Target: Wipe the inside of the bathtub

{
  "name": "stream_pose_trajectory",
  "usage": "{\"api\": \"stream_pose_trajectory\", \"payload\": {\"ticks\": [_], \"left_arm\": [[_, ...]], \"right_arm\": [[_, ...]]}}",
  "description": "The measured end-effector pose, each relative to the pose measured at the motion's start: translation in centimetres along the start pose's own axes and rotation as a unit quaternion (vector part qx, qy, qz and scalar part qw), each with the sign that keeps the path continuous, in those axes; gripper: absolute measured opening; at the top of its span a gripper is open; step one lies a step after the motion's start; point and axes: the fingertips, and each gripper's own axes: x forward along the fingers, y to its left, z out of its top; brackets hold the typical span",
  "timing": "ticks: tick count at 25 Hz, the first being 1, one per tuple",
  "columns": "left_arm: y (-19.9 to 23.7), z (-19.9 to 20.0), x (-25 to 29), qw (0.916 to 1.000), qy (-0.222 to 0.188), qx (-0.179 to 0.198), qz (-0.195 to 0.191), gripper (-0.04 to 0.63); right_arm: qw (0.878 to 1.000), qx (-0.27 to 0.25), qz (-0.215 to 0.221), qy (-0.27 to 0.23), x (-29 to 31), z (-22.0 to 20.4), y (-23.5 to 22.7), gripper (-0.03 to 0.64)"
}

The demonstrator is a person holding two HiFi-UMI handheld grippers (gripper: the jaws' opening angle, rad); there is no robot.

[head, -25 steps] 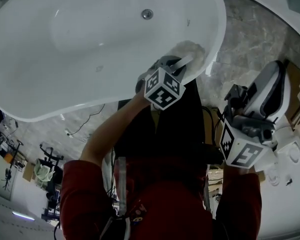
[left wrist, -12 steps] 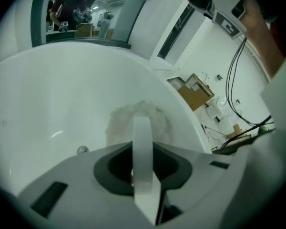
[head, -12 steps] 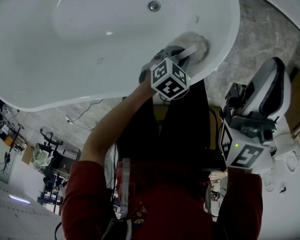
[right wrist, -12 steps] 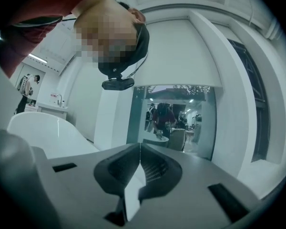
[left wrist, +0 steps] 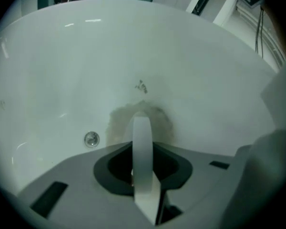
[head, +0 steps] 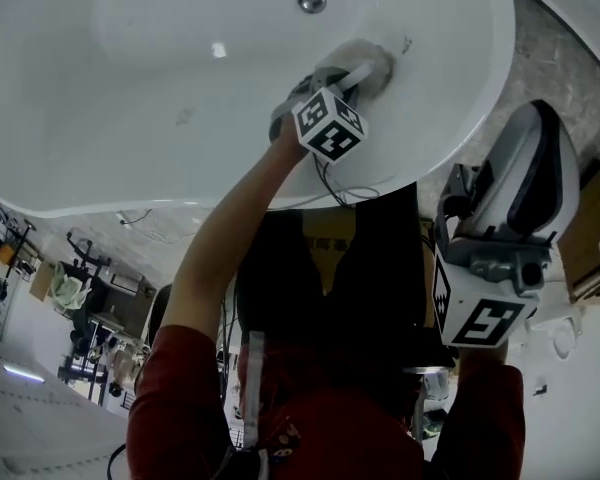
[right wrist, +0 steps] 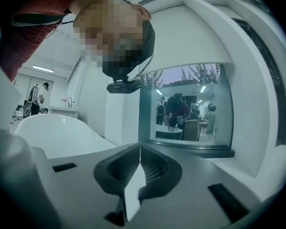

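Reaching down over the rim, the left claw (head: 365, 69) is inside the white bathtub (head: 180, 98), its jaws clenched on a pale, fuzzy cloth (head: 382, 56) that bulges out around the tips and lies flat against the sloping inner wall. Seen from the left gripper view, the cloth (left wrist: 118, 123) spreads to both sides of the closed jaws and touches the tub surface straight ahead of them. The round metal drain (left wrist: 91, 139) sits to the left of the claw, near it but clear of the cloth, and a small dark mark (left wrist: 142, 86) shows on the wall beyond the tips. The marker cube (head: 328, 126) on this claw faces up toward the head camera, with the person's red-sleeved arm (head: 195, 308) running back from it. The right claw (right wrist: 139, 151) is held outside the tub, well apart from the left claw and close to the person's body; its jaws are pressed together with nothing between them, and it points toward a window (right wrist: 186, 104) in a white wall. Its own marker cube (head: 480, 313) shows low at the right of the head view.
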Motion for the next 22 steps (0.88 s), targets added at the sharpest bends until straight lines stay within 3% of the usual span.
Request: {"api": "stream_pose_trajectory", "payload": {"ticks": [9,22], "left_arm": [[5.3,-3.6,7.6,0.9971,0.063,-0.023,0.034,0.092],[11.0,-6.8,13.9,0.9878,0.12,-0.028,0.095,0.092]], "right_arm": [[0.997,0.01,0.072,0.005,3.9,-4.0,1.9,0.012],[0.993,0.005,0.112,0.037,5.8,-8.2,3.1,0.012]]}}
